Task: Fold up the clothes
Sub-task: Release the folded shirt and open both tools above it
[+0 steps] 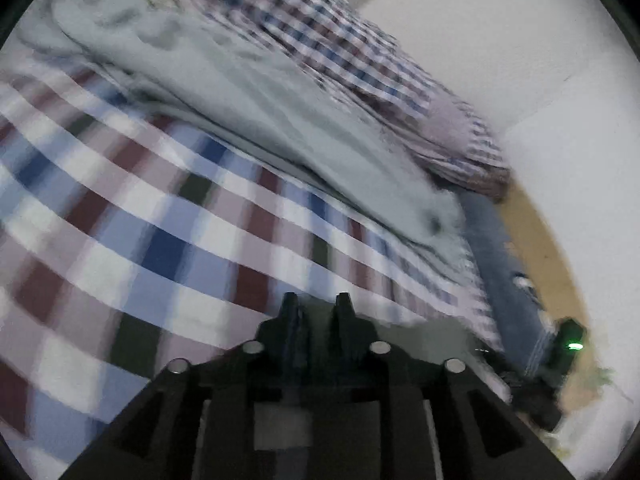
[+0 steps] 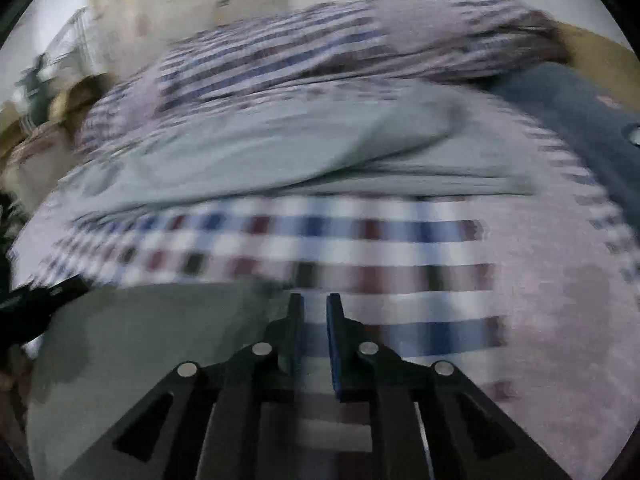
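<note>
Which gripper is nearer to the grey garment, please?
Hard to say: both views are blurred. The left gripper and the right gripper each sit over the checked sheet, short of the grey garment.

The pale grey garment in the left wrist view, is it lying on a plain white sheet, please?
No, the grey garment lies on a checked bedcover of blue, maroon and white squares.

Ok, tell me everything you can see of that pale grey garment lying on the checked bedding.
The pale grey garment looks like soft plain cloth, rumpled, with folds and a layered lower edge. It lies spread across the checked sheet, with a finer-checked bundle against its far side. One end reaches the bed's edge. Neither gripper touches it. Motion blur hides seams, so its type is unclear.
</note>
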The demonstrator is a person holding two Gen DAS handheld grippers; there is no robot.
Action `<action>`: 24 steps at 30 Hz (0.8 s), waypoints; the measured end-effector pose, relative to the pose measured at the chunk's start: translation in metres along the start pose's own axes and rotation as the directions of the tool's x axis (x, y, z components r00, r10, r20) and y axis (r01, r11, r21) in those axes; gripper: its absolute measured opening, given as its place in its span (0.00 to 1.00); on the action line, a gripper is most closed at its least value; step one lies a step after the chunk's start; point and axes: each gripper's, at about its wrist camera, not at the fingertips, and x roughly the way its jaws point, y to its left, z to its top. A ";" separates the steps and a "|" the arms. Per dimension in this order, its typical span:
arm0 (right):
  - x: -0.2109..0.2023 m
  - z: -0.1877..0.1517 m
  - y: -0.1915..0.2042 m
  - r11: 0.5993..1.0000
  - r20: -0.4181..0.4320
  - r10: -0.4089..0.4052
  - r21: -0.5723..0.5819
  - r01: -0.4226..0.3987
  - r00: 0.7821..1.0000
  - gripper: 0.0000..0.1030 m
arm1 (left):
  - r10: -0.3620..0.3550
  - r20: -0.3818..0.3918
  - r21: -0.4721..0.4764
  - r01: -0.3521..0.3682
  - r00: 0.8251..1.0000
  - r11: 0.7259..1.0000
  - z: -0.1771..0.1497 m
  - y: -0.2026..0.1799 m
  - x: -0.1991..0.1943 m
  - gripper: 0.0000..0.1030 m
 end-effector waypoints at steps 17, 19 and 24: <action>-0.016 -0.018 0.082 0.986 0.033 0.153 -0.070 -0.151 0.988 0.68 | 0.067 -0.025 0.388 -0.052 0.997 0.920 -0.043 -0.111 0.013 0.79; 0.010 -0.032 0.083 0.992 -0.033 0.067 -0.106 -0.070 0.997 0.68 | 0.139 -0.039 0.426 -0.109 0.990 0.898 -0.055 -0.108 0.029 0.78; 0.033 -0.045 0.064 0.998 -0.096 0.058 -0.034 -0.061 0.994 0.83 | 0.237 -0.017 0.518 -0.194 0.971 0.833 -0.069 -0.114 0.047 0.79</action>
